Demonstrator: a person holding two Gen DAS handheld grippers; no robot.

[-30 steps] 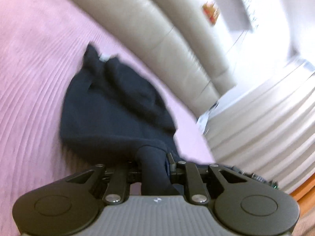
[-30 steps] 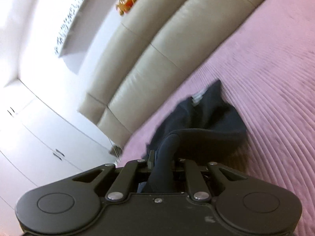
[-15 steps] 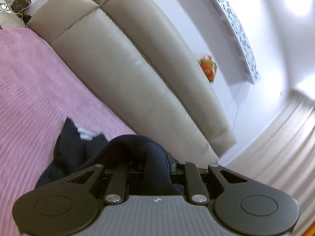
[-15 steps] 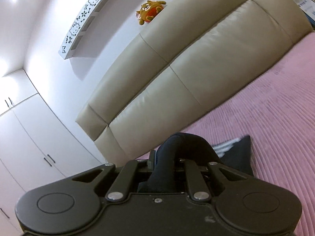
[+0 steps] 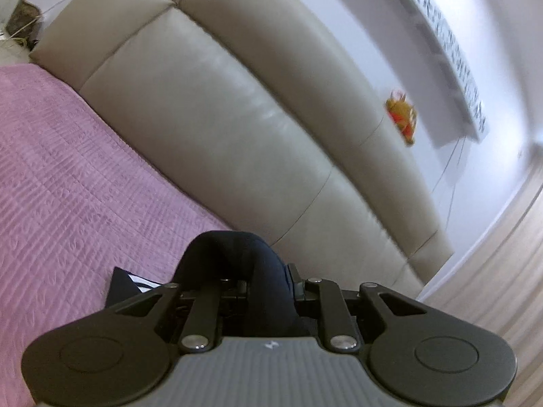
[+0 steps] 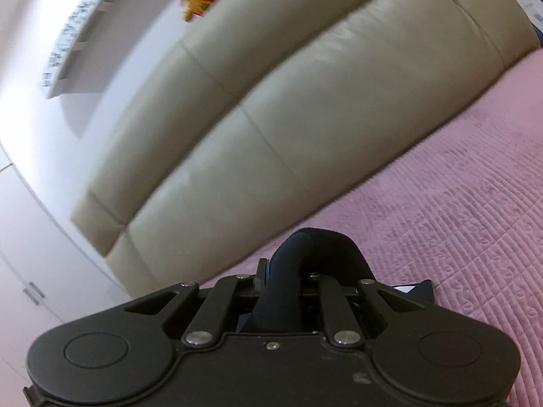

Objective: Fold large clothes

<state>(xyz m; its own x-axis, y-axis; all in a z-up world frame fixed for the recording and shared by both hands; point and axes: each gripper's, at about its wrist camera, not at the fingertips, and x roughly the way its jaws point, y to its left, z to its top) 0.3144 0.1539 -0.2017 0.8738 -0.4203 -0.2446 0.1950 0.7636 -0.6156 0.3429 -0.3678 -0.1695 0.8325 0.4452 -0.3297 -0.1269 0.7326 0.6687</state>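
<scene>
**Navy garment raised by both grippers over the bed**

Left wrist view: the left gripper (image 5: 268, 281) is closed on a bunched fold of the navy garment (image 5: 234, 254), which loops up between the jaws. A corner with a white label (image 5: 142, 279) hangs lower, over the pink quilted bedspread (image 5: 68, 186). Beyond stands the beige leather headboard (image 5: 220, 118), with an orange plush toy (image 5: 402, 118) on top.

Right wrist view: the right gripper (image 6: 283, 279) likewise pinches a roll of the same garment (image 6: 305, 251) above the bedspread (image 6: 458, 220). Holding two points aloft probably lets the cloth hang open for laying flat.
</scene>
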